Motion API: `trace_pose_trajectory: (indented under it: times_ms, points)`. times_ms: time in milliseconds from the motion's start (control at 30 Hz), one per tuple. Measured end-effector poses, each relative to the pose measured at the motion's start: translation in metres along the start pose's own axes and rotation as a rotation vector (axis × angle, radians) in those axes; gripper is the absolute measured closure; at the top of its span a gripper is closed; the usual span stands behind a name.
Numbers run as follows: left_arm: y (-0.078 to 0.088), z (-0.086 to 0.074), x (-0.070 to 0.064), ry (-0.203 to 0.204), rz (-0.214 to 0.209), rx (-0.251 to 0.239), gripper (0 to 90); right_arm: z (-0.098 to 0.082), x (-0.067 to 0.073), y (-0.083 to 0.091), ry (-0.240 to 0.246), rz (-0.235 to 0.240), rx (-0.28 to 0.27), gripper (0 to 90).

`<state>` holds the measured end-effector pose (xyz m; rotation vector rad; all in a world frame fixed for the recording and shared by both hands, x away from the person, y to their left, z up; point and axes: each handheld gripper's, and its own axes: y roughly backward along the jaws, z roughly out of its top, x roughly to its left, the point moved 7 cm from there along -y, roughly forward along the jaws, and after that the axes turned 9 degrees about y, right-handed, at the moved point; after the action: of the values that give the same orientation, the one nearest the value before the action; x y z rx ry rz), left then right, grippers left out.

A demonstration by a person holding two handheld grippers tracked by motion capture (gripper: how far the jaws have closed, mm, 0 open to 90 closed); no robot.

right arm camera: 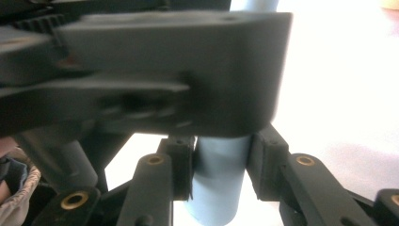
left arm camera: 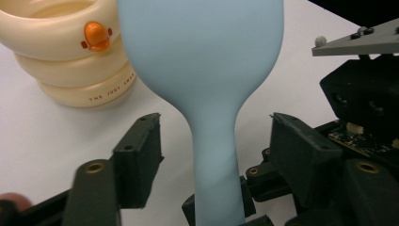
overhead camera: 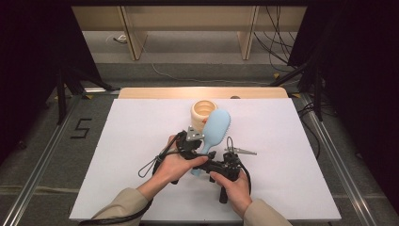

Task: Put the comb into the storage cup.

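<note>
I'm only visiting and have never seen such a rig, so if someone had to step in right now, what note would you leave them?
Right gripper: shut on the light blue hairbrush's handle end, carrying it.
Left gripper: jaws apart on either side of the handle, not touching it.
Hairbrush: held over the white table, head tilted toward the cream ringed cup, which stands on the table beyond it.
Done: the brush appears to have passed to the right gripper.
Left: probably draw the left gripper clear, then place the brush, perhaps in the cup.

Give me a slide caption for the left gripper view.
Open left tool straddles the blue hairbrush handle beside a cream cup.
</note>
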<state>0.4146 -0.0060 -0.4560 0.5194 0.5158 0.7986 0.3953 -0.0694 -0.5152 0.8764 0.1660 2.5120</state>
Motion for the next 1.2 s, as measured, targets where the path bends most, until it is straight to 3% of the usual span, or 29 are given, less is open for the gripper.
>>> trace_pose_trajectory:
  times_ms: [167, 300, 600, 767, 1033, 1200]
  points:
    - [0.009, 0.004, 0.002, -0.004, 0.021, -0.003, 15.3, 0.001, 0.0, 0.001, 0.002, 0.001, -0.001, 66.3]
    - [0.015, 0.008, 0.005, -0.009, 0.02, -0.018, 14.6, 0.001, 0.0, 0.001, 0.002, -0.001, 0.0, 66.3]
    - [0.018, 0.02, 0.009, -0.003, 0.017, -0.046, 0.8, 0.0, -0.001, 0.001, 0.005, -0.005, 0.003, 66.3]
    - [0.02, 0.031, 0.01, -0.015, 0.019, -0.065, 0.0, 0.0, 0.0, 0.0, 0.004, -0.003, 0.004, 66.3]
    - [0.016, 0.05, 0.013, 0.015, 0.003, -0.089, 0.0, 0.002, 0.0, 0.002, 0.004, -0.006, 0.0, 66.3]
    - [0.012, 0.06, 0.011, 0.009, 0.003, -0.09, 0.0, 0.001, -0.001, 0.001, 0.002, -0.004, 0.005, 66.3]
